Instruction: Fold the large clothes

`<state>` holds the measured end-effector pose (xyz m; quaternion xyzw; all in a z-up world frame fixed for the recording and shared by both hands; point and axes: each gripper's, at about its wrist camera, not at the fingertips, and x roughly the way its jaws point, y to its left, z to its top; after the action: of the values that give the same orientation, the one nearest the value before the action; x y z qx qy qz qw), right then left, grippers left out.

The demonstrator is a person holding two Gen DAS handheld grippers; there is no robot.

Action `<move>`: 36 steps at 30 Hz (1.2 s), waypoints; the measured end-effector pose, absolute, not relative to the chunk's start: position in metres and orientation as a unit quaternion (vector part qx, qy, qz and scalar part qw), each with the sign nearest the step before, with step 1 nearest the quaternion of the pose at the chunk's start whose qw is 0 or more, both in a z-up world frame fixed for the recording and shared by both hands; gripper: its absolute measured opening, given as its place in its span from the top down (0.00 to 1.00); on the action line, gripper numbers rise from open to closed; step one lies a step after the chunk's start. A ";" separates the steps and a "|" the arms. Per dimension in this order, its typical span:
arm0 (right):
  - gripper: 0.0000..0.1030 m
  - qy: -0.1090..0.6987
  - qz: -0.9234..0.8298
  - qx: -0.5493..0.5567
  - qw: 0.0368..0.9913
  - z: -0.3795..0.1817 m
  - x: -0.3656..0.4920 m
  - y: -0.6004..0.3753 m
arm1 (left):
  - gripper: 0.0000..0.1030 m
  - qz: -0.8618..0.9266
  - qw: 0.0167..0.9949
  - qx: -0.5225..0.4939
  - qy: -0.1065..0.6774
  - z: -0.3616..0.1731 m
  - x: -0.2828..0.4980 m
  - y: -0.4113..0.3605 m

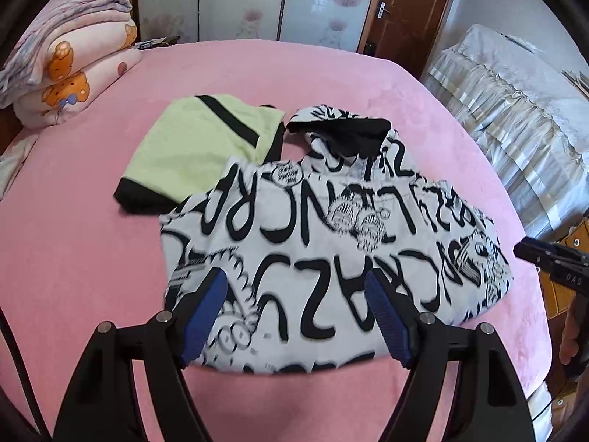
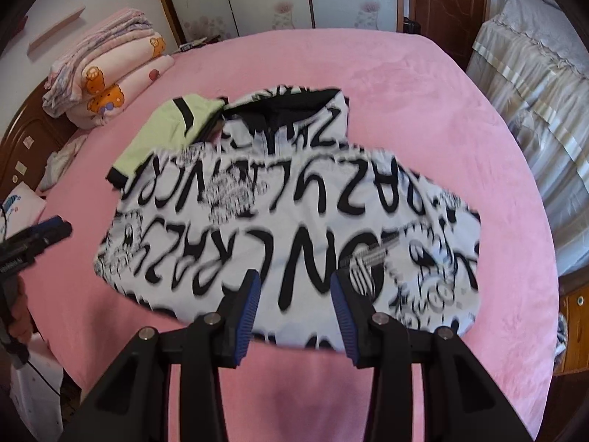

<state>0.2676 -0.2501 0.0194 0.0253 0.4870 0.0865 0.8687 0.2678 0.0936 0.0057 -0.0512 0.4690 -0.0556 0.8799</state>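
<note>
A white jacket with black lettering (image 1: 313,221) (image 2: 294,199) lies folded on the pink bed (image 1: 92,258) (image 2: 441,129), its black-lined hood at the far end. It partly overlaps a folded light green garment with black trim (image 1: 191,147) (image 2: 162,129) at the far left. My left gripper (image 1: 294,274) hangs open above the jacket's near left part, its blue pads wide apart and empty. My right gripper (image 2: 294,276) is open above the near edge with nothing between the pads. Each gripper also shows at the side of the other's view, the right gripper (image 1: 545,254) and the left gripper (image 2: 48,230).
Stacked quilts with a bear print (image 1: 73,66) (image 2: 106,84) sit at the bed's far left corner. A cloth-covered piece of furniture (image 1: 515,110) (image 2: 533,84) stands to the right. Wardrobe doors and a brown door (image 1: 408,11) are behind the bed.
</note>
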 end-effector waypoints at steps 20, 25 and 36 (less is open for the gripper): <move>0.48 0.488 -0.013 0.148 0.860 -0.045 0.549 -0.276 | 0.25 -0.043 0.865 -0.081 0.493 -0.153 0.351 0.054; 0.48 0.502 -0.024 0.240 0.830 -0.090 0.590 -0.312 | 0.18 -0.056 0.889 -0.041 0.453 -0.165 0.345 0.043; 0.44 0.488 -0.006 0.305 0.818 -0.126 0.650 -0.328 | 0.10 -0.068 0.912 -0.055 0.401 -0.180 0.341 0.044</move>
<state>0.6501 -0.3284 -0.1259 0.3051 0.4882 -0.0062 0.8177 0.3410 0.0439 -0.1805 -0.0552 0.4014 -0.0675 0.9117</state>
